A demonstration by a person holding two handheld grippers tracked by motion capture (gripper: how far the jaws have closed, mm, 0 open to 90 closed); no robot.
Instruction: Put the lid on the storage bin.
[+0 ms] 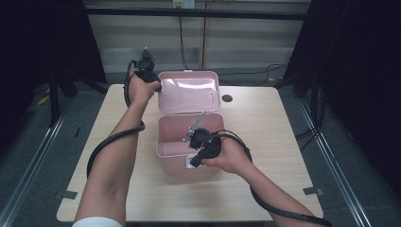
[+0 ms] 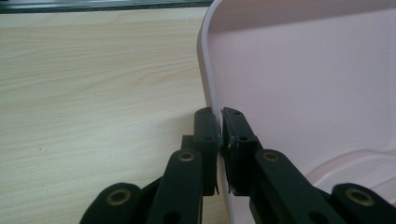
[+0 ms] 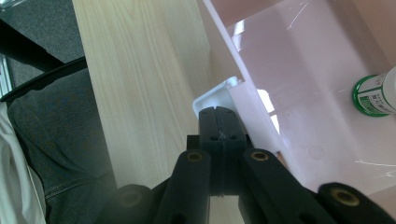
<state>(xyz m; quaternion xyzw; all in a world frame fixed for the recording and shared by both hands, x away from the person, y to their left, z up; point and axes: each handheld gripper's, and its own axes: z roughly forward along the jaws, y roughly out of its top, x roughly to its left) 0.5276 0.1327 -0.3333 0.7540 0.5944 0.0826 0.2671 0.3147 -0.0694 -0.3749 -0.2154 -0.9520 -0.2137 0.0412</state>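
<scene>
Pink box point(image 1: 189, 156), lid point(image 2: 299, 84) pinched by left gripper point(image 2: 220, 114); right gripper point(image 3: 218, 112) pressed together at white latch point(image 3: 212, 98); green-capped bottle point(image 3: 378, 93), label unreadable.

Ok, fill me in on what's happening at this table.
A person works a pink box on the wooden table with two handheld grippers. The left gripper is clamped on the edge of the raised lid, holding the box open. The right gripper is shut, its tips at the white latch on the box's front wall. Inside lies a small bottle with a green cap.
</scene>
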